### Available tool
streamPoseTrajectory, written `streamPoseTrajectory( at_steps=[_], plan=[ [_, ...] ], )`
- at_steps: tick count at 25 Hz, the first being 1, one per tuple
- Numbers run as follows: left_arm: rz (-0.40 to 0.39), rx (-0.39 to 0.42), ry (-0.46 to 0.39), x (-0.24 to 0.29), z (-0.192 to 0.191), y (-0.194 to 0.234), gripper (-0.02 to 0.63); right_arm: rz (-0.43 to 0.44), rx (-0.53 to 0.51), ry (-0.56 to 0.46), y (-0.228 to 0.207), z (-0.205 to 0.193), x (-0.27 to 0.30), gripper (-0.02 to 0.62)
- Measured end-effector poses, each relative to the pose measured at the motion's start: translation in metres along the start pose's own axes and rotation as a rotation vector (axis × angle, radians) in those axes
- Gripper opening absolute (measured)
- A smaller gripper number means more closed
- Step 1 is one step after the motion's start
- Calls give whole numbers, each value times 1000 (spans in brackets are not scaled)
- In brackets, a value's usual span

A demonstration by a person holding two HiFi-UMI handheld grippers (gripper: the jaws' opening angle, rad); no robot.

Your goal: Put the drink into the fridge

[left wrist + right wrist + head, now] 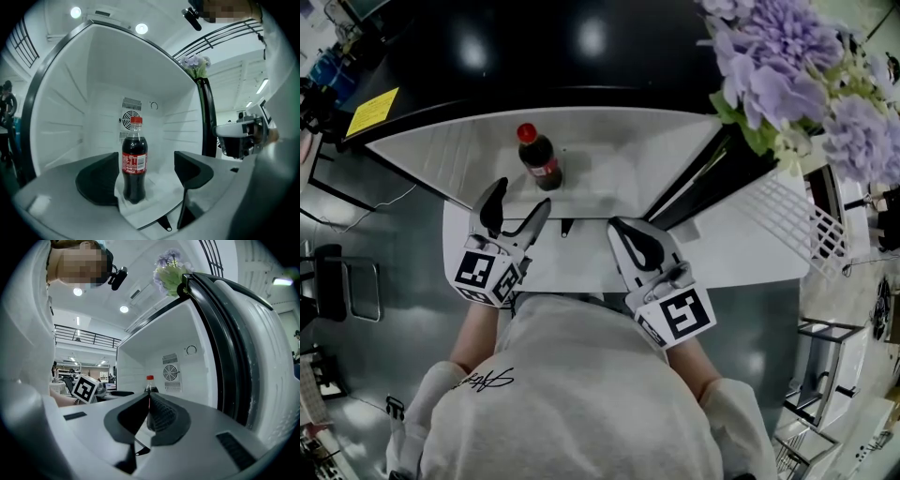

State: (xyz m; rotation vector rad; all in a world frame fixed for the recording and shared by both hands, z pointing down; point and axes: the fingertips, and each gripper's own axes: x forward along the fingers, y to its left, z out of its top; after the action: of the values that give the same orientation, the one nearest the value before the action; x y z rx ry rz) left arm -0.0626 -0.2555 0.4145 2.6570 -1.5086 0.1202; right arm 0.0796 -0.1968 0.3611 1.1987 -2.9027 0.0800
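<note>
Grey glossy flooring [403, 281] is surrounding the open fridge [628, 150], and its white floor is carrying the cola bottle [540, 159] upright. You are holding your left gripper [520, 199] wide open just short of the bottle, touching nothing. Your right gripper [626, 234] is sitting pinched together, empty.

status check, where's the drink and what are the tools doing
Left tool open, empty, aimed at the cola bottle. Right tool shut, empty. That bottle upright inside the open fridge. Nothing in the way.
</note>
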Motion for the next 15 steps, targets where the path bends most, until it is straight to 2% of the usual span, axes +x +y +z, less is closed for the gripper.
streamPoseTrajectory(
  at_steps=[4, 15],
  plan=[
    [18, -24, 1, -11, 1, 5, 357, 10, -6, 1, 1, 1, 2, 14],
    [-38, 37, -47, -31, 37, -17, 351, 31, -19, -4, 5, 7, 7, 14]
  ],
)
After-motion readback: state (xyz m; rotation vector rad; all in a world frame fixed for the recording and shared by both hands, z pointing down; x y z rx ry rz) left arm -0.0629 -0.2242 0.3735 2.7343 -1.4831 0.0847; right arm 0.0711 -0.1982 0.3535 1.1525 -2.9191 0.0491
